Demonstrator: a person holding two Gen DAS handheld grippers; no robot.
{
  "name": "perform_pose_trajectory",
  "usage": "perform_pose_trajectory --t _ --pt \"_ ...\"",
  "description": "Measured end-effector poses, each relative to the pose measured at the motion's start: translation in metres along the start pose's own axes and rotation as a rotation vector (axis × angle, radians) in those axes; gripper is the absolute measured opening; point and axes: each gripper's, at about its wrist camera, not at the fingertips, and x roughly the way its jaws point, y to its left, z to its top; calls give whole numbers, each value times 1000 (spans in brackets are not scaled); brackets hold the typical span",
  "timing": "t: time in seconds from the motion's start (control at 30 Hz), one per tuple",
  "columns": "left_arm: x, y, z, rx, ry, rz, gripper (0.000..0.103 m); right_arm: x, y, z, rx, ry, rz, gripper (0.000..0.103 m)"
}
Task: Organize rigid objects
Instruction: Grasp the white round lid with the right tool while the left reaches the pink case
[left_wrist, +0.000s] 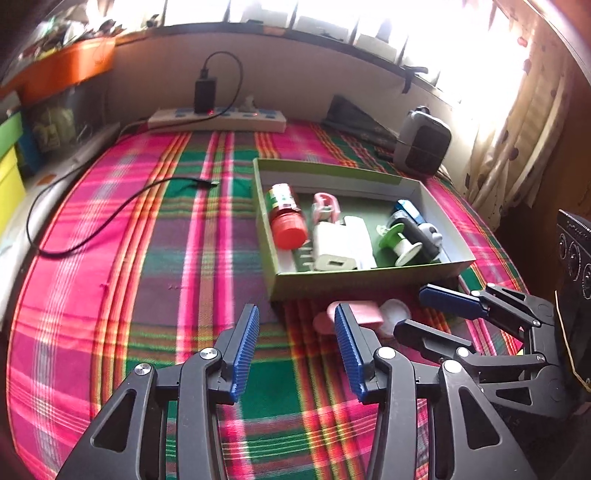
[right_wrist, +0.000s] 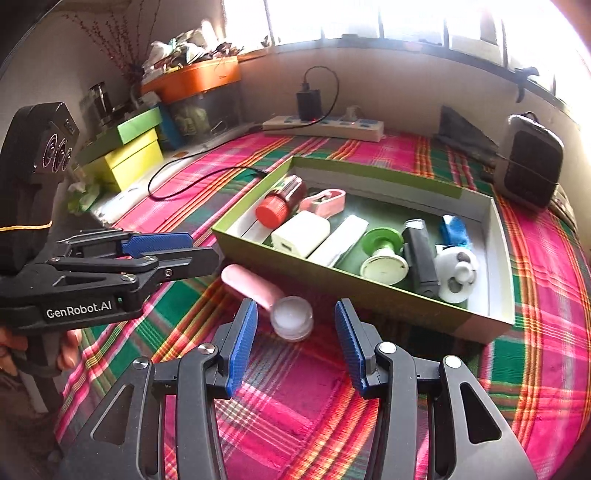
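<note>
Plaid-covered table (right_wrist: 303, 398) carried green box (right_wrist: 373, 295) of sorted items. Pink tube (right_wrist: 255, 286) and clear-lidded jar (right_wrist: 291, 322) lay touching, just outside box's near edge. Left gripper (left_wrist: 295, 350), right gripper (right_wrist: 295, 347) both wide open, empty.

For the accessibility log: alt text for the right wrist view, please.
The open right hand-held gripper hovers over a plaid cloth, aimed at a small clear jar beside a pink case, before a green box of sorted items.
</note>
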Motion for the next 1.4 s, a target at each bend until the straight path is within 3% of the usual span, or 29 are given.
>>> perform_pose_trajectory --t 0.2,0.73,1.0,1.4 --pt "0 17 -2 -50 -1 -12 42 12 4 1 -9 28 14 45" --pt "10 15 -6 -41 27 -32 42 23 2 0 -6 58 50 45" --pt "11 12 -5 -28 30 -28 42 24 1 -1 -12 60 53 30" --pt "15 -9 0 25 52 -49 42 11 -11 -10 17 61 6 30"
